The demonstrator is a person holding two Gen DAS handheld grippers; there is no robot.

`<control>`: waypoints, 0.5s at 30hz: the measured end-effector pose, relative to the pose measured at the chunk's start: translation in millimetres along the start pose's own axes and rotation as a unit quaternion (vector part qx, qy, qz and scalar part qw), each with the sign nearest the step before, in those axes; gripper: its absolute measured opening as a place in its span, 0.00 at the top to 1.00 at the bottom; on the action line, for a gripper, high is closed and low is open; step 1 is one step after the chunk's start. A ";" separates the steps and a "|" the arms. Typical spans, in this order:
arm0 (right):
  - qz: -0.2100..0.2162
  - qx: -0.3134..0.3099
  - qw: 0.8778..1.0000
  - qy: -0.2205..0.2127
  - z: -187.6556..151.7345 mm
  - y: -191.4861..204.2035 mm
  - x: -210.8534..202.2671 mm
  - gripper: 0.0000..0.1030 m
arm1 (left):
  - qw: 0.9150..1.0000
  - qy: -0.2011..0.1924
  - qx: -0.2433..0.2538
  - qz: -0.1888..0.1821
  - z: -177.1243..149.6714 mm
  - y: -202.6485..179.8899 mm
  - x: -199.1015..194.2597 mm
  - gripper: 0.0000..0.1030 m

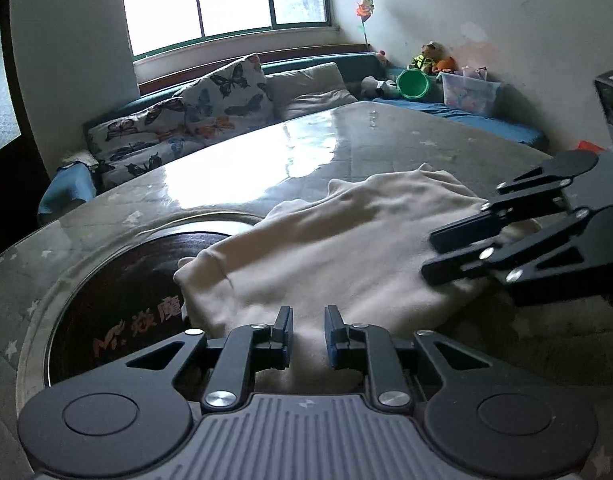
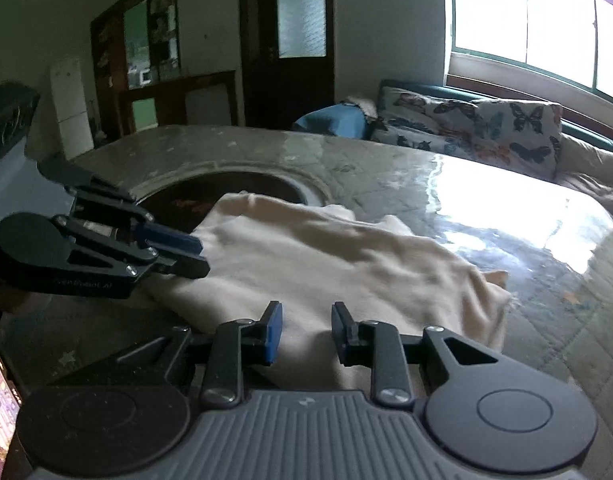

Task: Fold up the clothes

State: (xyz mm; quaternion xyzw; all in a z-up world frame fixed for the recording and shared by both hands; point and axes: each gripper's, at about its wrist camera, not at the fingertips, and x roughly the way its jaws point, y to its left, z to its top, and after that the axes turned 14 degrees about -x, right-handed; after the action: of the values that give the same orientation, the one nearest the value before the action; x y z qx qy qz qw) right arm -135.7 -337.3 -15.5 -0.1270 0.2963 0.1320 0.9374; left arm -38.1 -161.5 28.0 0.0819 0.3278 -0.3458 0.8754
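A cream garment [image 1: 330, 248] lies spread and rumpled on the glass-topped table [image 1: 234, 168]; it also shows in the right wrist view [image 2: 326, 264]. My left gripper [image 1: 308, 334] is open, its fingers over the garment's near edge with cloth showing between them. My right gripper [image 2: 306, 332] is open over the garment's other near edge. The right gripper shows in the left wrist view [image 1: 438, 254] over the garment's right end. The left gripper shows in the right wrist view [image 2: 194, 254] over its left end. Neither holds cloth.
A dark round inset [image 1: 118, 300] with lettering sits in the table, partly under the garment. Butterfly-print cushions [image 1: 194, 120] and a bench lie behind the table under the window. Toys, a green bowl [image 1: 414, 84] and a clear box stand at the far right.
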 end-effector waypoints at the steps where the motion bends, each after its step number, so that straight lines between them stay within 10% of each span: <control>1: -0.004 0.004 1.000 0.001 -2.4 -2.8 -2.5 0.75 | 1.000 0.000 0.000 0.000 -0.4 -0.1 -0.1 0.81; 15: -0.037 0.037 0.999 0.002 -34.0 -32.4 -28.3 0.75 | 1.000 -0.002 -0.001 0.001 -3.2 -0.8 3.8 0.81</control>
State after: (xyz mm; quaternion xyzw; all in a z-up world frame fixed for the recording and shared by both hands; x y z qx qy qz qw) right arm -165.3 -383.2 -20.7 -0.1033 0.2976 0.0860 0.9452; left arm -38.3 -162.9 23.3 0.0811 0.3266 -0.3445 0.8764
